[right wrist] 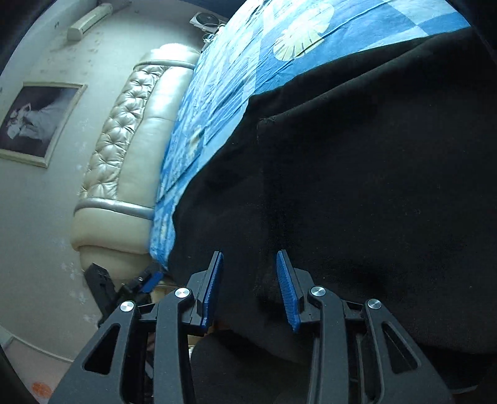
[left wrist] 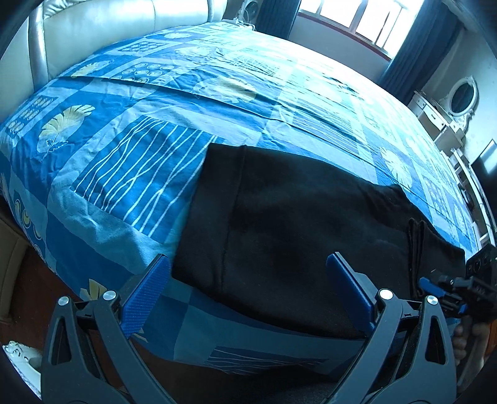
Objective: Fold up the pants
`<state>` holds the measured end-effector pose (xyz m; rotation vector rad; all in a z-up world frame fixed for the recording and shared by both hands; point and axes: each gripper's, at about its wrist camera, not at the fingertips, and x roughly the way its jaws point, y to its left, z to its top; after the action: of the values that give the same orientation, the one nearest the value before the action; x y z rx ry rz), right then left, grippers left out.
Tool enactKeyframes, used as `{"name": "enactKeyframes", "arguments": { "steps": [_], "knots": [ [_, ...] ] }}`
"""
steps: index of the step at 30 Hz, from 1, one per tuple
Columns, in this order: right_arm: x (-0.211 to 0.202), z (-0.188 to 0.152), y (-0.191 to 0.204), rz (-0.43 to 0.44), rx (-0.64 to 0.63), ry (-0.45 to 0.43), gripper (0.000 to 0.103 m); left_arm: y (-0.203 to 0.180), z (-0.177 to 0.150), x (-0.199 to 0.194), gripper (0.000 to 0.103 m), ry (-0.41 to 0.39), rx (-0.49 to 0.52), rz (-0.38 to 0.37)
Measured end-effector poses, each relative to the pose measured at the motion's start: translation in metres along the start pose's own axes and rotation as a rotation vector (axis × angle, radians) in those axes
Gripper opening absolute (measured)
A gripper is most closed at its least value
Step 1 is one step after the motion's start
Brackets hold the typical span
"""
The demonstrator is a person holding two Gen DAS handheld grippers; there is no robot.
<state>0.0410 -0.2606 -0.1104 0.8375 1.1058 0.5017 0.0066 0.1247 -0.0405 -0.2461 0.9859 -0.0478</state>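
Note:
Black pants (left wrist: pixel 295 217) lie folded on a blue patterned bedspread (left wrist: pixel 139 155), near the bed's front edge. A seam line runs down their left part. My left gripper (left wrist: pixel 248 258) hovers over the left end of the pants, jaws wide open and holding nothing. The right gripper (left wrist: pixel 459 292), held by a hand, shows at the pants' right end. In the right wrist view my right gripper (right wrist: pixel 250 254) stands part open close to the black pants (right wrist: pixel 357 186). A folded edge of cloth runs past the gap and the pads (right wrist: pixel 287 292) do not press on it.
A cream padded headboard (right wrist: pixel 133 140) bounds the bed's far end. A window (left wrist: pixel 357 18) with dark curtains and a white dresser with an oval mirror (left wrist: pixel 459 96) stand beyond the bed. A framed picture (right wrist: pixel 34 121) hangs on the wall. The left gripper (right wrist: pixel 149 279) shows by the bed's corner.

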Motion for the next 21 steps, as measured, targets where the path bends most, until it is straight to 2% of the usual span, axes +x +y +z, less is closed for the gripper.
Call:
{"name": "enactKeyframes", "arguments": {
  "steps": [3,8,14,16,18,21],
  "knots": [
    [0.003,0.000,0.003,-0.013,-0.017,0.007,0.036,0.015,0.012,0.006,0.100,-0.007,0.001,-0.009],
    [0.004,-0.001,-0.003,0.023,-0.002,0.009,0.036,0.038,0.038,0.023,0.100,0.000,0.023,-0.105],
    [0.004,-0.006,-0.001,0.010,-0.011,-0.023,0.036,0.053,0.070,0.067,0.100,0.073,0.148,-0.246],
    [0.005,-0.006,-0.001,0.012,-0.003,-0.030,0.036,0.054,0.075,0.084,0.100,0.121,0.169,-0.321],
    [-0.002,-0.011,-0.005,0.010,0.004,-0.033,0.036,0.054,0.076,0.096,0.100,0.148,0.194,-0.336],
    [-0.005,-0.013,-0.007,0.003,0.008,-0.039,0.036,0.052,0.074,0.099,0.100,0.133,0.234,-0.377]
  ]
}}
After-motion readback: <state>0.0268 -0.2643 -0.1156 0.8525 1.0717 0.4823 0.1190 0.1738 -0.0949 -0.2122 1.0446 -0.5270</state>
